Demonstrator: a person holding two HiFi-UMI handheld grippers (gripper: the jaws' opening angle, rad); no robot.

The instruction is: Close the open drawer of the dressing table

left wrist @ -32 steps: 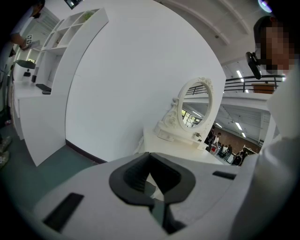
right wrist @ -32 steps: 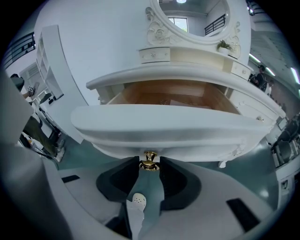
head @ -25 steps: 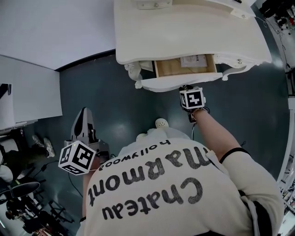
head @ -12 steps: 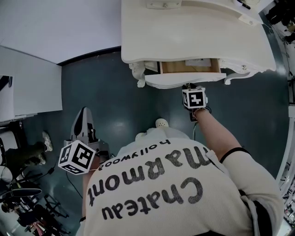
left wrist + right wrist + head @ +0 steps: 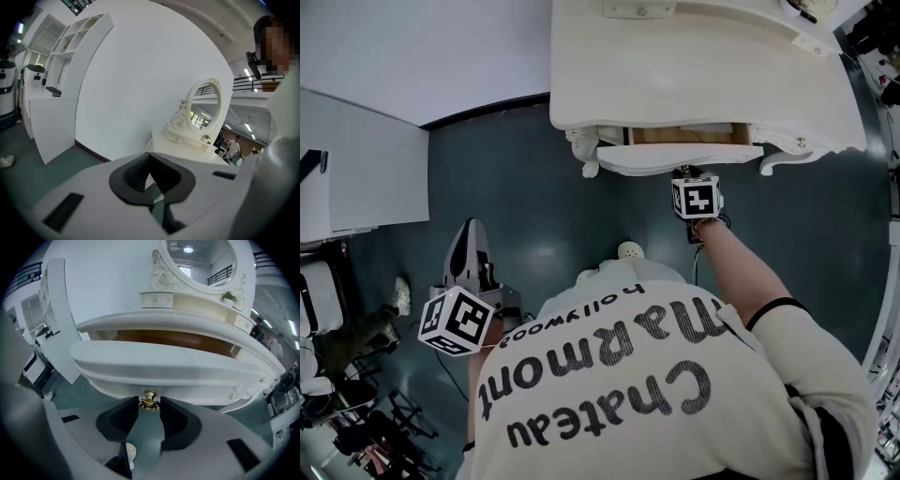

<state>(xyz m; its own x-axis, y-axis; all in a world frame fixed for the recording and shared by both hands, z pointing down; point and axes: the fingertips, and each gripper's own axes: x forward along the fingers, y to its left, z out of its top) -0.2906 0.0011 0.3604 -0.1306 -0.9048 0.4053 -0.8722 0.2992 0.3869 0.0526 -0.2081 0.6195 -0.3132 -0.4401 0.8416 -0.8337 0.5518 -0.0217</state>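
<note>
Drawer [image 5: 675, 155] sits under the top of the white dressing desk [image 5: 694, 66], front centre, nearly shut. Only a thin strip of its wood interior shows, and I can't tell what's inside. One brass knob [image 5: 149, 401] is on the drawer front, below centre.

Right claw [image 5: 682, 176] is closed on that knob, one pad on each side. The right arm is stretched forward with the claw angled down at the drawer front.

Left claw [image 5: 472, 234] has its jaws together and holds nothing. It sits low at the person's left over the dark green floor [image 5: 534, 206], well apart from the desk.

Count: 1 open drawer, 1 knob, 2 claws, 1 oval mirror [image 5: 197, 258] on the desk top.
</note>
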